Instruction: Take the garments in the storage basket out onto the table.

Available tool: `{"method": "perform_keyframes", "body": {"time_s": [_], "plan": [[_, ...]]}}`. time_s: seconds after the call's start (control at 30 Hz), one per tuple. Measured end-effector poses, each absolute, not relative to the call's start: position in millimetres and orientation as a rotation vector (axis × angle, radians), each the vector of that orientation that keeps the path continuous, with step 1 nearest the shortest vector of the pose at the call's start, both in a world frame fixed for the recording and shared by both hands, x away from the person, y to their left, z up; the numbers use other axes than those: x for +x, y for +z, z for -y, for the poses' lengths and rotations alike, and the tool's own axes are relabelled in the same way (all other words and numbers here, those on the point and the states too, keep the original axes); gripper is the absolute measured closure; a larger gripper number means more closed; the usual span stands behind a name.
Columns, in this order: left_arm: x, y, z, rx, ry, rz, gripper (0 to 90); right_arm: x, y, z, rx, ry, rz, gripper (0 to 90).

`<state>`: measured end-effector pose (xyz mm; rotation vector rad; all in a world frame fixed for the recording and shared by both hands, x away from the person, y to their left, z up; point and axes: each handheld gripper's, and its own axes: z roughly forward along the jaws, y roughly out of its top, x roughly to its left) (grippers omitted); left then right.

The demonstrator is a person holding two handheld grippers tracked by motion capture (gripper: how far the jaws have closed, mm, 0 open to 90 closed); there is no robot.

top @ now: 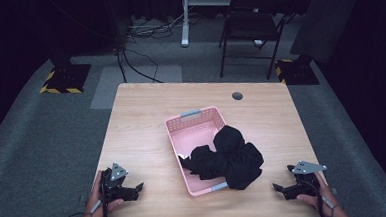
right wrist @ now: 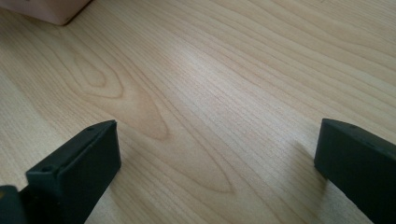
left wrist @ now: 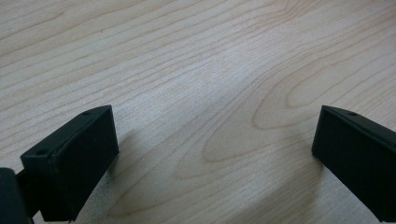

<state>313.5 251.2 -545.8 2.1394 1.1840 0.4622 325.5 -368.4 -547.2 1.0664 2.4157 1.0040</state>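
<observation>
Nearest the camera, two hands came in over the front edge of the bench, each holding a tool. At the front left corner lay the left tool, its jaws pointing inward toward the middle; at the front right corner lay the right tool, likewise turned inward. In the left gripper view the left tool had its jaws spread wide apart with bare wood grain between them, holding and touching nothing but possibly the bench surface. In the right gripper view the right tool stood the same way, jaws wide apart and empty, with a corner of the pink basket just showing at the top left.

Farther in, between the two tools and well apart from both, sat the pink basket at a slight angle. A black garment lay bunched in its near half and spilled over the right rim onto the wood.

Judging from this, the step in hand was the first reach for the cloth. To do it well, one tool should come in low toward a raised fold near the basket's rim, close only once fabric sat fully between the jaws, and lift straight up so the basket did not drag along.

Beyond the bench stood a black folding chair on grey carpet.
</observation>
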Motion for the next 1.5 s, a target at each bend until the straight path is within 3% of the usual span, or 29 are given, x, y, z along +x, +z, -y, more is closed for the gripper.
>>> {"method": "perform_keyframes", "body": {"time_s": [1.5], "plan": [[313.6,-545.8,-251.2,2.140,0.463,-1.182,0.0,325.3,-538.5,367.8,1.063,0.914,-2.444,3.1]]}}
